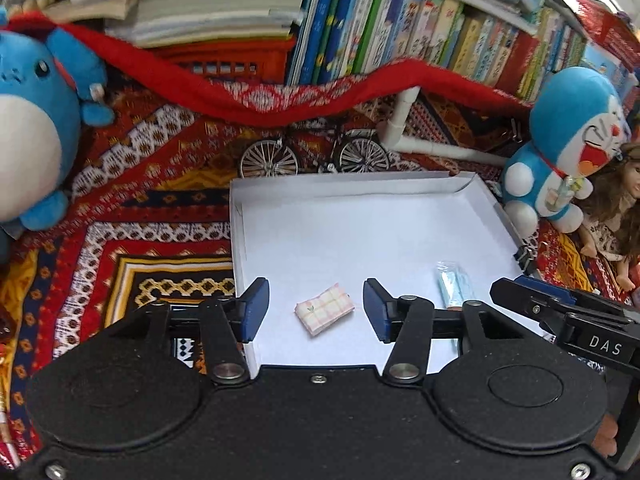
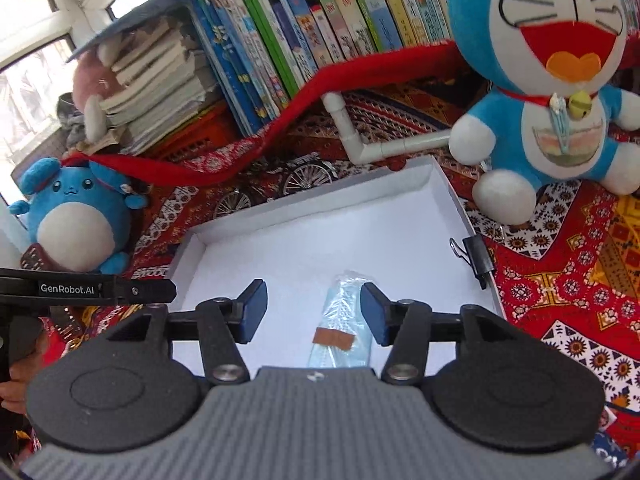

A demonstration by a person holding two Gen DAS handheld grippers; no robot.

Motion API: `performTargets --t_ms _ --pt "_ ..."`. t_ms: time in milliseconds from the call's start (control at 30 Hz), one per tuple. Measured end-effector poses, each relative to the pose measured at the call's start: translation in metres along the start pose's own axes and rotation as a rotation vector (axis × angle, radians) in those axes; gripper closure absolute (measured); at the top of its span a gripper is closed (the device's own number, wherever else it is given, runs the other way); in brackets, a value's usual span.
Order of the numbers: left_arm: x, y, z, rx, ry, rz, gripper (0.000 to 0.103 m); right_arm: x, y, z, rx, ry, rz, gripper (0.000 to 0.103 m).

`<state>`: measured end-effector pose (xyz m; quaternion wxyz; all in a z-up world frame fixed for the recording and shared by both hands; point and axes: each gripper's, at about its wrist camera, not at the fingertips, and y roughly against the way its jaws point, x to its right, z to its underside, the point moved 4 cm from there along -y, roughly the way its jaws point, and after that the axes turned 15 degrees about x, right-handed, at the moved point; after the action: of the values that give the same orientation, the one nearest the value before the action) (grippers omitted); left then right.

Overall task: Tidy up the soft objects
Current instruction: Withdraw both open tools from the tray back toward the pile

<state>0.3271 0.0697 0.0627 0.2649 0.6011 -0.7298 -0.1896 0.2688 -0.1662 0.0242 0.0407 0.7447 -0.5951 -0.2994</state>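
Folded checked cloth lay in the white tray, plastic packet at its three o'clock; my left tongs and right tongs stood spread, pinching nothing.

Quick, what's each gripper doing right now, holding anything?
Left gripper: open, empty, above the small folded pink checked cloth.
Right gripper: open, empty, above the clear-wrapped light blue packet.
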Motion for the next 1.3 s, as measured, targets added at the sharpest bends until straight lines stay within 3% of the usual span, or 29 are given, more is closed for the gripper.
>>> performTargets --t_ms 333,767,933,1300 --pt "0.016 0.061 0.01 0.115 -0.028 0.03 0.044 -0.027 0.047 0.0 0.07 0.111 -0.057 0.02" --pt "0.046 0.143 0.059 0.297 -0.026 0.1 0.026 -0.05 0.117 0.023 0.196 0.247 -0.133 0.002" --pt "0.052 0.163 0.079 0.36 -0.017 0.096 0.02 -0.053 0.136 0.04 0.225 0.307 -0.148 0.0" --pt "0.046 0.18 0.133 0.376 0.0 0.062 0.017 -0.052 0.154 0.076 0.259 0.39 -0.139 0.0"
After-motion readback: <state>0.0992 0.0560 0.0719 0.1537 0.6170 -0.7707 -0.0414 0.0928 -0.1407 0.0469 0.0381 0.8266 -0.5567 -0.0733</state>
